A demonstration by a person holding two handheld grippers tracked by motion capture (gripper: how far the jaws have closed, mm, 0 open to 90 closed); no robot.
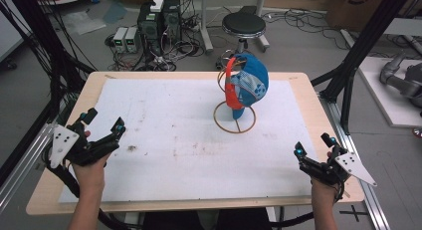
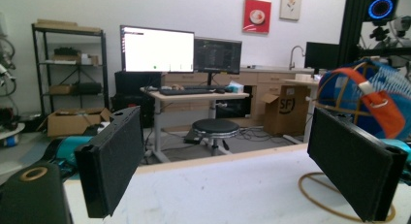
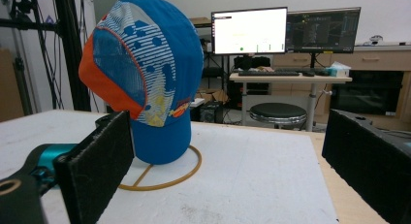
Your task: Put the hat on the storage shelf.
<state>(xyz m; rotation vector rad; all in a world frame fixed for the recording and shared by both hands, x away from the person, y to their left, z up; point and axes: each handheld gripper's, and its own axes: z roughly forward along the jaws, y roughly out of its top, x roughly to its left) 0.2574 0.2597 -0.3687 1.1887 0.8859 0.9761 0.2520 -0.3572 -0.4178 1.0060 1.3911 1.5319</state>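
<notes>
A blue cap (image 1: 249,83) with an orange strap sits on a wire stand (image 1: 234,121), and that stand is the landmark here: it rests on the white mat (image 1: 164,140) of the worktop (image 1: 308,98), toward the far edge and a little right of centre. The left tongs (image 1: 102,124) hover near the worktop's near-left corner, well apart from the stand, jaws spread wide and holding nothing. The right tongs (image 1: 313,146) hang near the near-right corner, also well apart from the stand, jaws likewise parted and empty.

The step in hand looks like the approach to the cap. To do it well, I would bring both tongs in level from the near side of the stand, keep the jaws parted until they flank the fabric, and take the cap by its lower rim or brim rather than the crown, since the wire frame underneath is light and will probably tip or slide if pushed sideways. Lifting straight up off the stand should avoid snagging the orange strap on the wire.

Nothing lies between the tongs and the stand; the mat shows a few dark smudges. Beyond the stand, off the worktop, stands a black stool (image 1: 244,26) amid cables and power units on the floor.
</notes>
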